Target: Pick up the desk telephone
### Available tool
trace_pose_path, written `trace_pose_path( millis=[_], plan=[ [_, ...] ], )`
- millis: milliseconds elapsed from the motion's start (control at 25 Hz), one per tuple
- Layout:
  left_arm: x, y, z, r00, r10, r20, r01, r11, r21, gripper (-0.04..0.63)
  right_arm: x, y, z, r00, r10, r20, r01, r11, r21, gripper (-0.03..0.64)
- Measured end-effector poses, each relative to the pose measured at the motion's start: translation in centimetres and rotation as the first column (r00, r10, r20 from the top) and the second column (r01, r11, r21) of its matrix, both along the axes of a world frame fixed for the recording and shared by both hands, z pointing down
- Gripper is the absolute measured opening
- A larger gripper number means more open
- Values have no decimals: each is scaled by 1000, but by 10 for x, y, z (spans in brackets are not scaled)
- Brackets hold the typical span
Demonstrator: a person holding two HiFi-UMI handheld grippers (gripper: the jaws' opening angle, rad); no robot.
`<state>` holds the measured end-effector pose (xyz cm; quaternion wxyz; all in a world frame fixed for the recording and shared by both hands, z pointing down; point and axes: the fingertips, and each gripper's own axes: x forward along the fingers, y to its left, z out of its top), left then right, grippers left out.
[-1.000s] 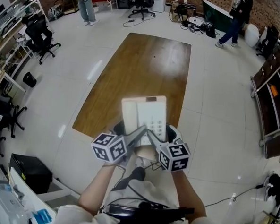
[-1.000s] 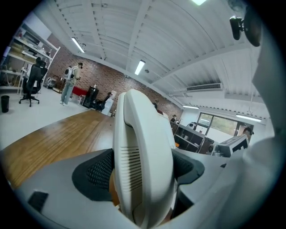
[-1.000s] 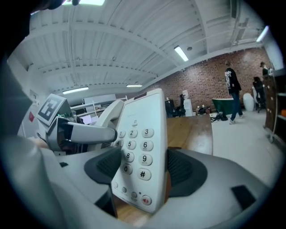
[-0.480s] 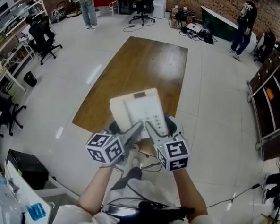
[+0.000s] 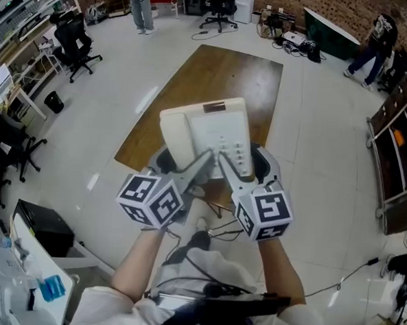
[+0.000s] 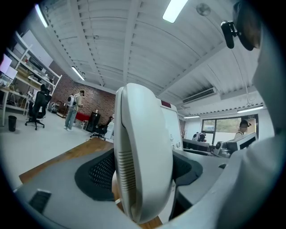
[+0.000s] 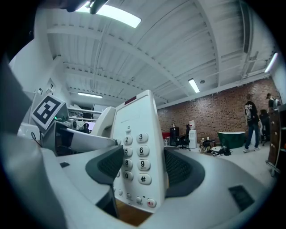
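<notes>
A: Nearest first: how do the two tools stand?
B: The left gripper is clamped on the desk telephone, its pads pressing either side of the handset. The right gripper grips the edge by the keypad.

A: And the phone, against the wooden table?
B: Held up over the table's near end, between both grippers.

A: Farther off?
B: An office chair past the table's far end, a standing person off its far left corner, a walking person off its far right.
</notes>
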<state>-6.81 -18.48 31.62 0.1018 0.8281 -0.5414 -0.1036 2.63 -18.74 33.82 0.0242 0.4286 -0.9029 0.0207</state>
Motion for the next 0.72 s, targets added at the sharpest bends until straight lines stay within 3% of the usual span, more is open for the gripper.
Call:
trace_pose_path(
  millis=[720],
  plan=[
    [-2, 18, -22, 998, -37, 45, 35, 999, 31, 350, -3, 16, -16, 998, -6, 66, 5, 1000, 15, 296]
  ],
)
